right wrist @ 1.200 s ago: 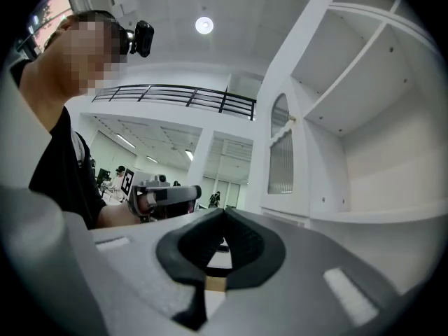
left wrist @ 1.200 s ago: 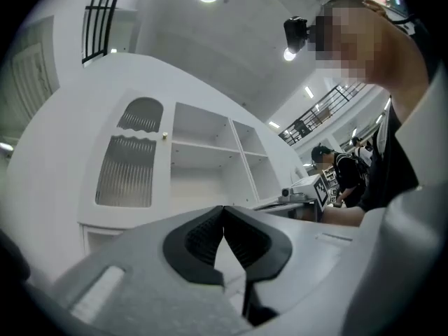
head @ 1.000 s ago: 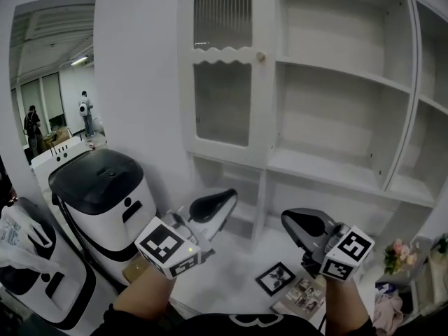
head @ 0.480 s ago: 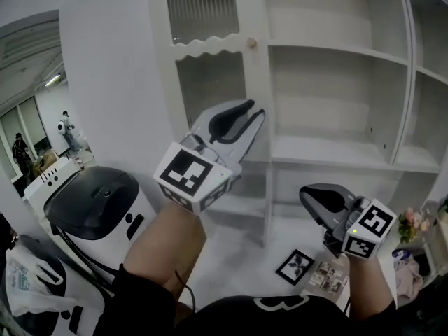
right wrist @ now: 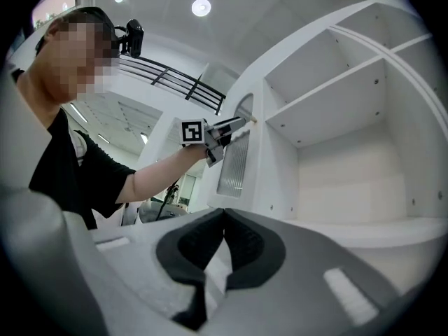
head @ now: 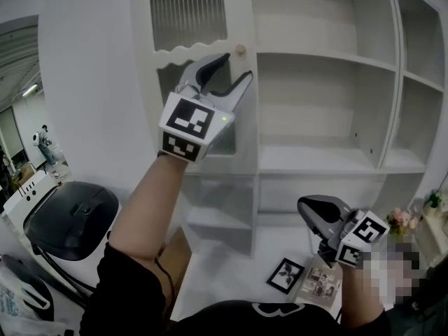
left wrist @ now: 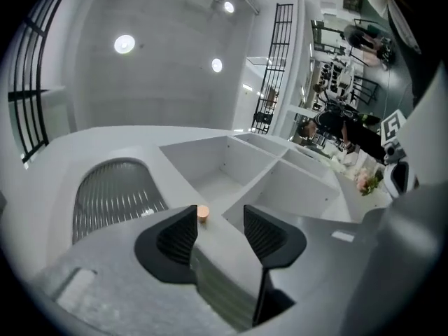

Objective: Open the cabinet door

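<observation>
Left tongs (head: pixel 234 67) higher, opening (door (head: pixel 190 16) upright)

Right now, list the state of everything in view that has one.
cabinet door: closed.
knob: untouched, just beyond the left jaw tips.
left gripper: open, jaws have just been opening, nothing between them.
right gripper: shut, empty.
photo frame: lying flat on the floor.
</observation>
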The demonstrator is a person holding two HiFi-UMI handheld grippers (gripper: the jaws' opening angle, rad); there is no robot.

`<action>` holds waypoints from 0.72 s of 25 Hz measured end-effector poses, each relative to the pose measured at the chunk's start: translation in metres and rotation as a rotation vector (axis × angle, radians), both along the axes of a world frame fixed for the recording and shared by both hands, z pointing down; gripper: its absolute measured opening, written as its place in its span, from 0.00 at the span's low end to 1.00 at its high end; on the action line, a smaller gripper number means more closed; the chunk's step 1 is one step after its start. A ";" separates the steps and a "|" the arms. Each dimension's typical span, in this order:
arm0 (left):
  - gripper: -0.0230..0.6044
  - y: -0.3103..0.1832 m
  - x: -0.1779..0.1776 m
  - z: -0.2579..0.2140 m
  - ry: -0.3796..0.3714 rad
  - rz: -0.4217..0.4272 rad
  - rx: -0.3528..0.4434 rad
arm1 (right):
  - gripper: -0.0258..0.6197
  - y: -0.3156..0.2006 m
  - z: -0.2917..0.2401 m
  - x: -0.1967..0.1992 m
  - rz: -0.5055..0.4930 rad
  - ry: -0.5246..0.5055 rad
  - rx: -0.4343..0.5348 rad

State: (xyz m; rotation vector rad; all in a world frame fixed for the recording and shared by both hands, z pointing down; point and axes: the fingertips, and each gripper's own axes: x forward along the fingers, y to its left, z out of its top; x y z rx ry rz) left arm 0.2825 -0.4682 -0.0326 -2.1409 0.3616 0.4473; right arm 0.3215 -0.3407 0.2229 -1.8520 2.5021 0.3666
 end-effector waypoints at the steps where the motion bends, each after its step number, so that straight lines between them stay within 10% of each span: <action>1: 0.34 -0.004 0.003 -0.006 0.004 -0.017 0.016 | 0.04 0.000 0.001 0.003 0.014 -0.005 0.001; 18: 0.23 -0.034 0.040 -0.035 0.000 -0.091 0.068 | 0.04 0.022 0.020 0.041 0.159 -0.042 -0.060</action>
